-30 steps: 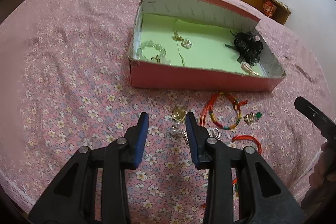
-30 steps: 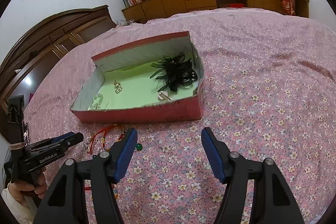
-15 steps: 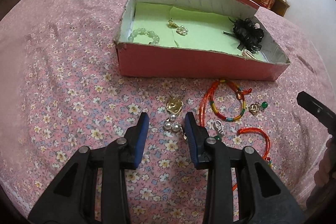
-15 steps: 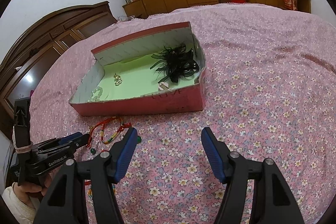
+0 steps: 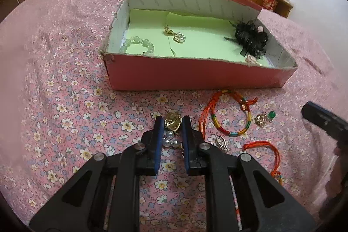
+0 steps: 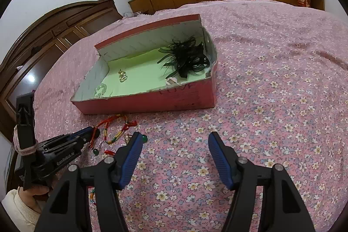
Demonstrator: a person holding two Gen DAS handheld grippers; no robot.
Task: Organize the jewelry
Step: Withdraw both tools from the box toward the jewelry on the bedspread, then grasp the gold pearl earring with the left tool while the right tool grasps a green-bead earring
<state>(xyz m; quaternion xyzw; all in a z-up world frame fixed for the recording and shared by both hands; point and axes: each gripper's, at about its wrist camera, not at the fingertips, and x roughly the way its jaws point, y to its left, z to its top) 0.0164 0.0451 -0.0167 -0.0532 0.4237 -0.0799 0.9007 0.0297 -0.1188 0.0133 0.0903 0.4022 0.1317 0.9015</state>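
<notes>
Spreading across both views is the pink flower-printed bedspread (image 5: 65, 88), and on it sits the open pink cardboard box with a pale green floor (image 5: 195, 77), which judging by its contents is where the jewelry belongs. Already inside lie a black ribbon-and-net hair ornament (image 5: 251, 38) at the right end, a bracelet of pale translucent beads (image 5: 137, 46) at the left end, a small gold-and-pearl earring (image 5: 177, 36) near the middle, and a pinkish clip (image 5: 252, 60) against the front wall, so the sorting looks roughly half done. Outside, just in front of the box, several pieces wait: a red cord bracelet with multicoloured wrapping (image 5: 226, 114), a second orange-red cord bracelet (image 5: 264, 146) nearer the camera, a small charm with a green bead (image 5: 265, 117), a silver clasp (image 5: 221, 141), and a gold leaf-shaped earring with pearls (image 5: 171, 127). The left gripper (image 5: 172, 123) has its blue-padded fingers (image 5: 158, 129) set down on either side of that earring, narrowed close about it, though whether the pads actually pinch the metal I cannot tell. The right gripper (image 6: 174, 142) hovers over bare bedspread with its fingers spread wide and nothing between them, near the green-beaded charm. My judgement is that the earring is the piece in hand, with the four loose items left to follow.
</notes>
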